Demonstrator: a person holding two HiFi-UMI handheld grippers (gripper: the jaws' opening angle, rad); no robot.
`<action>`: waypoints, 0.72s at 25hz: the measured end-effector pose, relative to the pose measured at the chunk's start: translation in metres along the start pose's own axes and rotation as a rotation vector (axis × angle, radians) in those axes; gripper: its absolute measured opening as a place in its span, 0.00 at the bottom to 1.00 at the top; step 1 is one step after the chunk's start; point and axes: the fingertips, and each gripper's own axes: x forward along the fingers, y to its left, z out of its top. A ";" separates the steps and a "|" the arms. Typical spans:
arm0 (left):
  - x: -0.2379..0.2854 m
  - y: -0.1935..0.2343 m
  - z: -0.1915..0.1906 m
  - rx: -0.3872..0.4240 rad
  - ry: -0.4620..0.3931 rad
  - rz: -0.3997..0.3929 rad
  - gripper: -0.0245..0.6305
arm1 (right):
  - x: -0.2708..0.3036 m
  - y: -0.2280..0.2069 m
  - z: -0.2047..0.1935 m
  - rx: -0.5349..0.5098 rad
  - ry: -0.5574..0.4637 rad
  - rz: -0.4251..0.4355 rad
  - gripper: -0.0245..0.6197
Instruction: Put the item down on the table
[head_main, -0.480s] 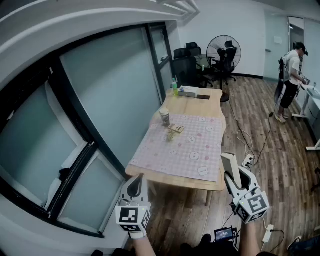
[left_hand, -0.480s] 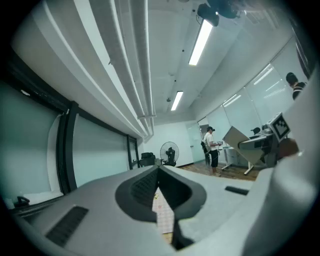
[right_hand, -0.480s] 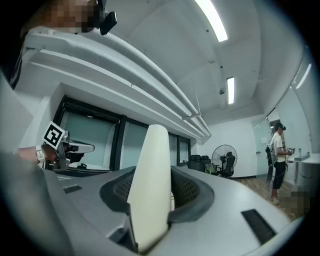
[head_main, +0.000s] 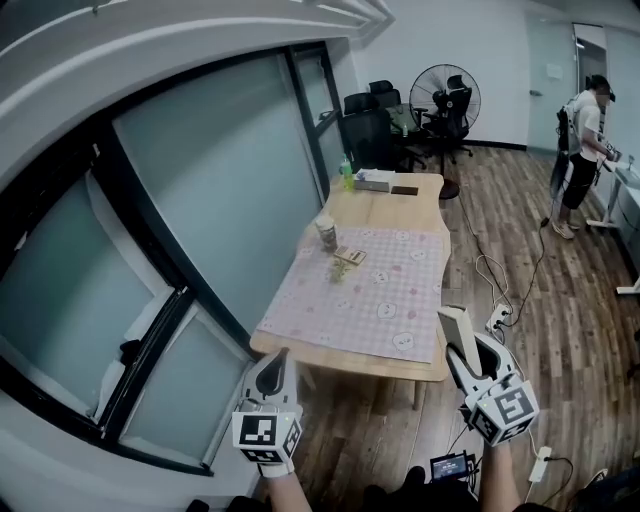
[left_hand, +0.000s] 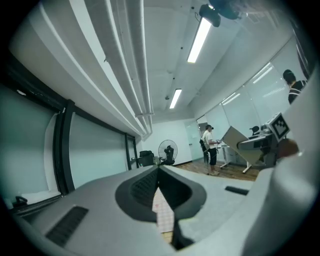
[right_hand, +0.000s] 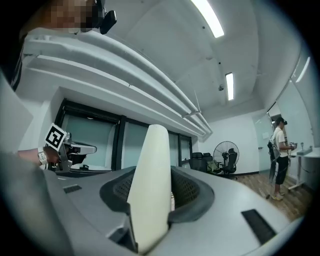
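Right gripper is clenched on the item; left gripper has its jaws pressed together at the tips with nothing between them, only the checked pink cloth visible through the slit below.

Compared with half a second ago, both grippers keep their places at the bottom of the head view. The table sits a little higher and further left in the frame, and the person at the far right stands slightly higher too.

Each gripper's cube bears black square markers, not letters. Print on the things at the table's far end is too small to read.

The item is a smooth, cream-white flat piece with a rounded tip. It stands upright between the right jaws and reaches well past them, held in the air over the wood floor, short of the table's near edge.
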 end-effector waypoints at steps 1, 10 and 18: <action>0.002 -0.002 -0.002 -0.001 0.006 -0.001 0.04 | 0.000 -0.002 0.001 0.011 -0.002 0.001 0.30; 0.030 -0.034 0.006 0.048 0.042 -0.010 0.04 | -0.011 -0.039 -0.022 0.045 0.019 -0.010 0.30; 0.066 -0.026 0.001 0.064 0.059 0.007 0.04 | -0.010 -0.066 -0.041 0.098 0.055 -0.063 0.30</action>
